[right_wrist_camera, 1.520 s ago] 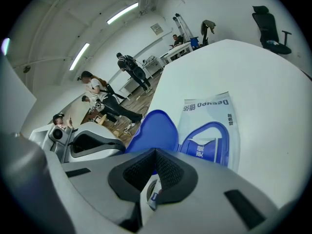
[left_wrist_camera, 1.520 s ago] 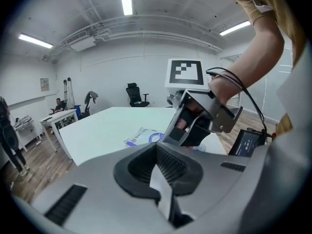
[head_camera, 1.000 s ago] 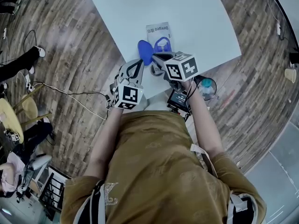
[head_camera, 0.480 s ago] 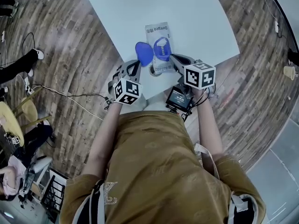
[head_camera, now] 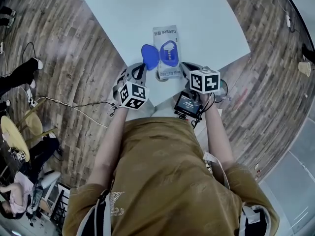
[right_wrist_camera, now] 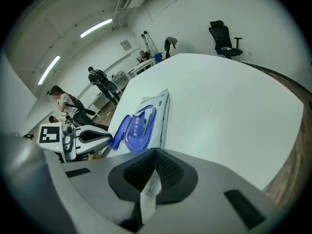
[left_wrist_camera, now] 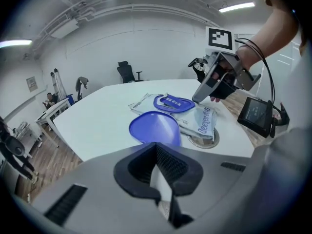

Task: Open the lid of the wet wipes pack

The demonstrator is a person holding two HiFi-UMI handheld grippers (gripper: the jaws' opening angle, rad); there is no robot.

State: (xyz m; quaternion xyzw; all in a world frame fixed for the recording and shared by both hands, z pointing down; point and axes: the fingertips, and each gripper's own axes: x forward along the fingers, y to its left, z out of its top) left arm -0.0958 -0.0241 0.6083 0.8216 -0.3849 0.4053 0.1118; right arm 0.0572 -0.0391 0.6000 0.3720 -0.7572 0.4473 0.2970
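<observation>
The wet wipes pack (head_camera: 166,50) lies flat on the white table (head_camera: 197,14) near its front corner. Its blue lid (head_camera: 149,56) is swung open to the left and rests on the table beside the blue opening frame (head_camera: 169,54). My left gripper (head_camera: 141,68) hovers just short of the lid, jaws shut and empty. My right gripper (head_camera: 186,66) is by the pack's near right corner, also shut with nothing in it. The left gripper view shows the lid (left_wrist_camera: 155,129), the pack (left_wrist_camera: 202,118) and the right gripper (left_wrist_camera: 214,82). The right gripper view shows the pack (right_wrist_camera: 155,106).
A small screen device (head_camera: 187,103) hangs below the right gripper. A round grommet (left_wrist_camera: 204,139) sits in the table under the pack's near end. Cables (head_camera: 74,102) run over the wooden floor at the left. People and an office chair (right_wrist_camera: 223,38) are farther off.
The right gripper has drawn back from above the pack toward the table's near edge and to the right. The left gripper barely moved. The lid stays open.
</observation>
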